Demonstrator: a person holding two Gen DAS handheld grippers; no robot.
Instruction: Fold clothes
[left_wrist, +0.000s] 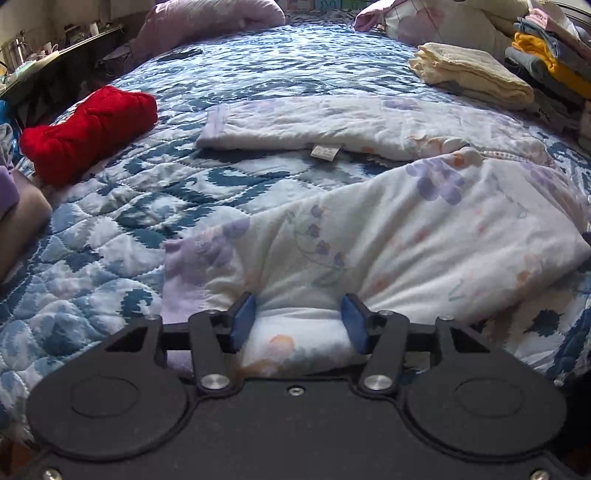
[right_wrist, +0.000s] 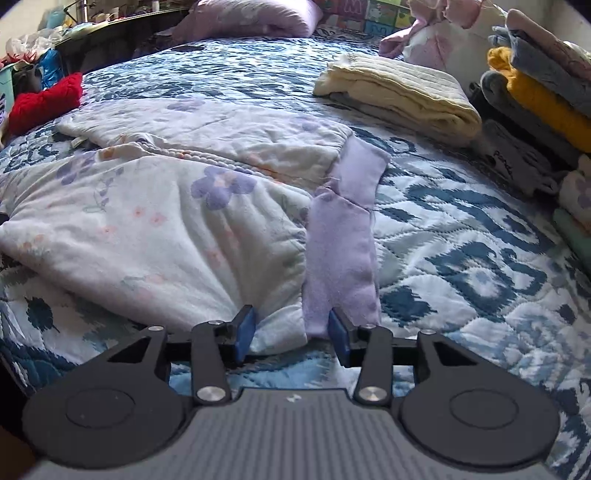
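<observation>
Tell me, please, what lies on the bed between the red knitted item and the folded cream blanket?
Between the red knit and cream blanket lies the floral garment, plus bare quilt; the left wrist view shows it.

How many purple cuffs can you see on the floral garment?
2 for sure: one purple cuff lies at the near right by the right hand-held gripper, and another ends the far left leg. Others may be hidden underneath.

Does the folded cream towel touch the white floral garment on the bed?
Apart. In the right wrist view a strip of blue quilt shows plainly between the cream towel and the floral garment; the left wrist view shows the same gap.
</observation>
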